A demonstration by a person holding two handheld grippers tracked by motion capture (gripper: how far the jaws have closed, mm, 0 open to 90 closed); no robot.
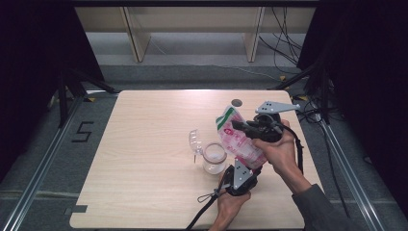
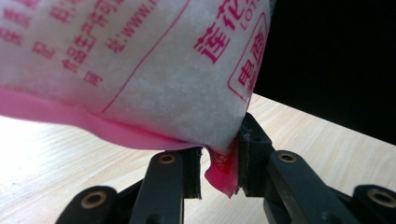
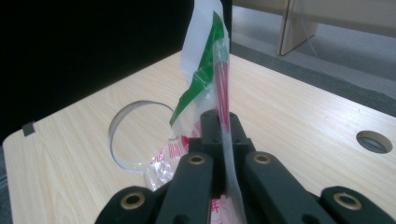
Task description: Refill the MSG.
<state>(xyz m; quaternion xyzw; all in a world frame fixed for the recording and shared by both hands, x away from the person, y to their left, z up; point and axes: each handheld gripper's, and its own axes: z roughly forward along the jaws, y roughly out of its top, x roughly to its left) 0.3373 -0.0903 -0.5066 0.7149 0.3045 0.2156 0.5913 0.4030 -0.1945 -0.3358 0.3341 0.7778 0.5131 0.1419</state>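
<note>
A bag of white grains [image 1: 240, 143] with pink print and a green-and-white top hangs tilted over the table's right half, held at both ends. My left gripper [image 1: 251, 169] comes up from below. In the left gripper view its jaws pinch the bag's [image 2: 163, 70] pink bottom corner at my left gripper [image 2: 219, 170]. My right gripper [image 1: 236, 126] reaches in from the right and is shut on the thin film near the bag's top; in the right gripper view the film [image 3: 205, 70] rises from my right gripper [image 3: 217, 120]. A glass jar [image 1: 214, 159] stands just left of the bag, its hinged lid [image 1: 194, 140] open.
The light wooden table [image 1: 144, 144] has a small round hole [image 1: 236, 102] near its far edge, also seen as the hole [image 3: 373, 141]. The jar's glass rim [image 3: 135, 135] lies beyond the right jaws. Cables and wooden shelf legs are on the floor behind.
</note>
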